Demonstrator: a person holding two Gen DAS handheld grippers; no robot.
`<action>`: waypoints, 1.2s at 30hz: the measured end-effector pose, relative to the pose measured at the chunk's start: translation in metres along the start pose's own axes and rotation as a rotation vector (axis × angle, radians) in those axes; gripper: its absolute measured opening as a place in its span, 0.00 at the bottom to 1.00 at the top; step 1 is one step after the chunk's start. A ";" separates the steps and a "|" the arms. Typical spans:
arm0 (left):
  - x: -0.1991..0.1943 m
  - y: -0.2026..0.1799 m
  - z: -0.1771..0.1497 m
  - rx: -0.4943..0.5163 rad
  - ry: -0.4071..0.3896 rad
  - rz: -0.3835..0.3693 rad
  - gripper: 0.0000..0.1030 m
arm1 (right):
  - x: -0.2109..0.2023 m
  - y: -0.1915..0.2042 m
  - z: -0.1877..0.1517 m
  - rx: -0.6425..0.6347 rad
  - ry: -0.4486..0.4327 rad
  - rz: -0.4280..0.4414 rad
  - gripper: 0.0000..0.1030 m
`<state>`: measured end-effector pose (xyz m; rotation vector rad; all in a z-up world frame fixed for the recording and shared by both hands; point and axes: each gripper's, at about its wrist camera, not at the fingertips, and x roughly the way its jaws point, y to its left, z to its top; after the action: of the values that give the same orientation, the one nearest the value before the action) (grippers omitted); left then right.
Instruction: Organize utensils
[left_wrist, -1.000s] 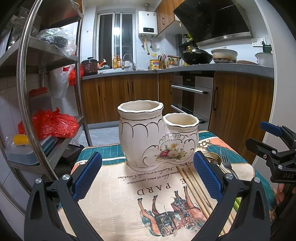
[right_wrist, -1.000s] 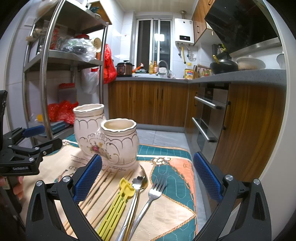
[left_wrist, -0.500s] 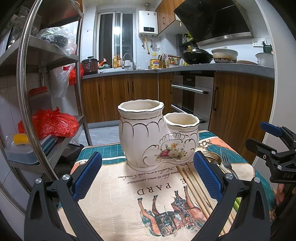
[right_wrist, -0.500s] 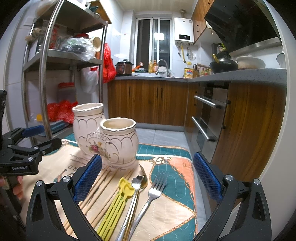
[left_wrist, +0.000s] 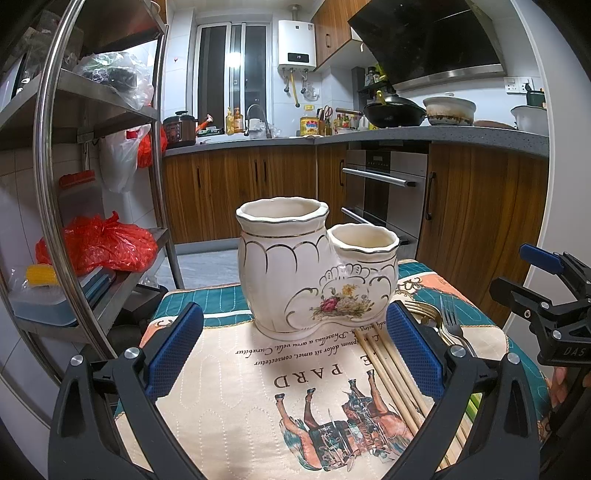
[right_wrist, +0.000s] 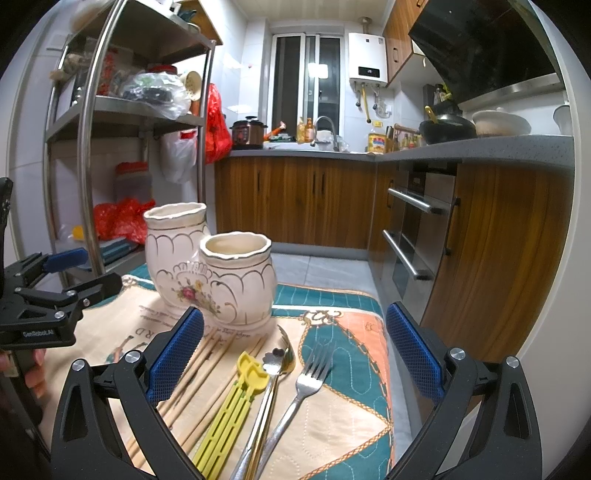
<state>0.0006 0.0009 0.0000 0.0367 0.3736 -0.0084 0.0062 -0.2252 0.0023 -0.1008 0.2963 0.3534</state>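
A white ceramic double utensil holder (left_wrist: 314, 269) with a flower print stands on the printed table mat (left_wrist: 258, 387); it also shows in the right wrist view (right_wrist: 207, 273). Both its cups look empty. In front of it lie wooden chopsticks (right_wrist: 207, 373), a yellow plastic utensil (right_wrist: 236, 406), two spoons (right_wrist: 273, 373) and a fork (right_wrist: 306, 384). My left gripper (left_wrist: 295, 350) is open and empty, just short of the holder. My right gripper (right_wrist: 295, 354) is open and empty above the utensils.
A steel shelf rack (left_wrist: 48, 184) with red bags stands close on the left. Wooden cabinets and an oven (right_wrist: 406, 240) lie beyond the table's far and right edges. The mat's right edge (right_wrist: 388, 387) is near the fork.
Almost nothing has changed; the right wrist view has shifted very slightly. Both grippers stay open and empty.
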 end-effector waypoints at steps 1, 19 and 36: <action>0.000 0.000 0.000 0.000 0.000 0.000 0.95 | 0.000 0.000 0.000 0.000 0.001 0.000 0.95; 0.002 0.001 -0.003 -0.004 0.005 -0.001 0.95 | 0.002 0.000 -0.001 0.003 0.004 0.001 0.95; 0.008 -0.001 -0.006 0.012 0.026 -0.010 0.95 | 0.030 0.002 -0.002 0.011 0.158 0.015 0.95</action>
<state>0.0061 0.0001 -0.0087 0.0474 0.3998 -0.0198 0.0322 -0.2139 -0.0088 -0.1156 0.4555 0.3591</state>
